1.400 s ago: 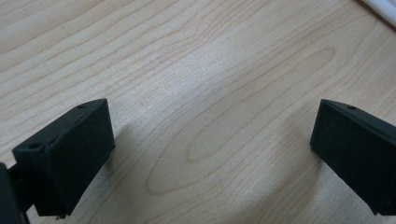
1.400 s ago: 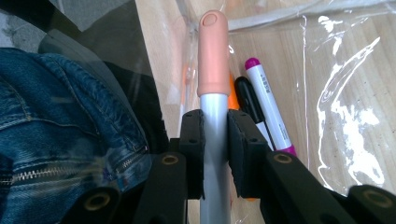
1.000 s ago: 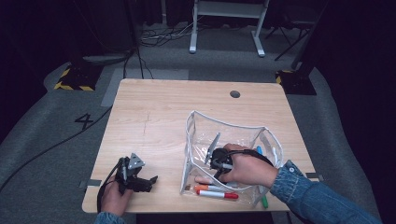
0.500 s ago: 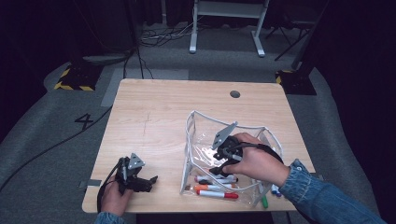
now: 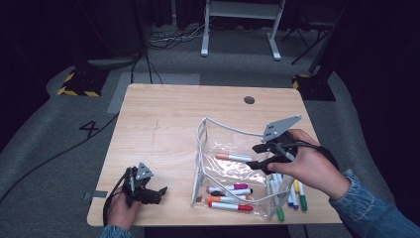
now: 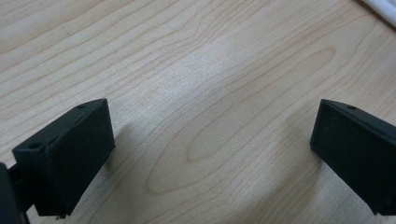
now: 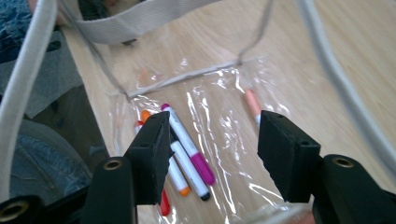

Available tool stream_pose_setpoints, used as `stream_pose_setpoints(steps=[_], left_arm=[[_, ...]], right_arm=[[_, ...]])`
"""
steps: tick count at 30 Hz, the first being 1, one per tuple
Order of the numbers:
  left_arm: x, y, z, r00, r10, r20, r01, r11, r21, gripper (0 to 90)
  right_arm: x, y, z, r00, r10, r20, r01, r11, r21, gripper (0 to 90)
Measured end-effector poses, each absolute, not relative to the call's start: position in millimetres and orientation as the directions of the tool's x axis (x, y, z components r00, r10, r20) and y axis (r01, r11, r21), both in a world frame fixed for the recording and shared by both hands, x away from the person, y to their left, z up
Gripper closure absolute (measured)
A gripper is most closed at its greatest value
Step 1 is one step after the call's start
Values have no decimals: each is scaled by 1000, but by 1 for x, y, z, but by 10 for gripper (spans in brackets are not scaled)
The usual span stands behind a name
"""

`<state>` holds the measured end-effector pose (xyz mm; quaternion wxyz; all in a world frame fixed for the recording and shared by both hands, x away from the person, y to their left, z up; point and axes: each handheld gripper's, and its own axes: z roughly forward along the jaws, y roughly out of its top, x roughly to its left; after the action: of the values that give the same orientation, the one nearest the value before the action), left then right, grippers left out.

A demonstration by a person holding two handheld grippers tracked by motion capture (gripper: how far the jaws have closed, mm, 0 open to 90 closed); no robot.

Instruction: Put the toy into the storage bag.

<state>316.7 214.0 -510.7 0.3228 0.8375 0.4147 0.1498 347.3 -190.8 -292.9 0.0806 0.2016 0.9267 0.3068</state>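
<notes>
Three cameras: one overhead, one on each gripper

High view looks forward and down on the whole counter; left gripper view skims bare wood closely; right gripper view shares the clear pouch with it.

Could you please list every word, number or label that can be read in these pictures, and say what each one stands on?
"4": a large dark figure on the grey floor left of the table.
The markers in the clear pouch: any print on their barrels is too small to read.
</notes>
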Motion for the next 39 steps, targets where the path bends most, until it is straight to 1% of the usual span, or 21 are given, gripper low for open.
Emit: stream_pose_setpoints(steps=[11, 14, 22, 30, 39], left_arm=[[317, 214, -511, 611, 791, -16, 598, -448, 665, 0], [317, 214, -511, 611, 791, -16, 598, -448, 665, 0], [317, 214, -511, 611, 791, -16, 598, -448, 665, 0], [317, 214, -511, 611, 791, -16, 598, -448, 665, 0], [317, 214, -511, 611, 792, -16, 598, -448, 665, 0]], right_arm=[[343, -259, -282, -827, 562, -8, 417, 623, 662, 455], [341, -277, -284, -800, 600, -8, 436, 591, 679, 457], [338, -319, -295, -730, 683, 16, 506, 525, 684, 468], [337, -349, -316, -658, 752, 40, 569, 462, 680, 483], [345, -368, -370, -583, 809, 74, 662, 419, 622, 477]])
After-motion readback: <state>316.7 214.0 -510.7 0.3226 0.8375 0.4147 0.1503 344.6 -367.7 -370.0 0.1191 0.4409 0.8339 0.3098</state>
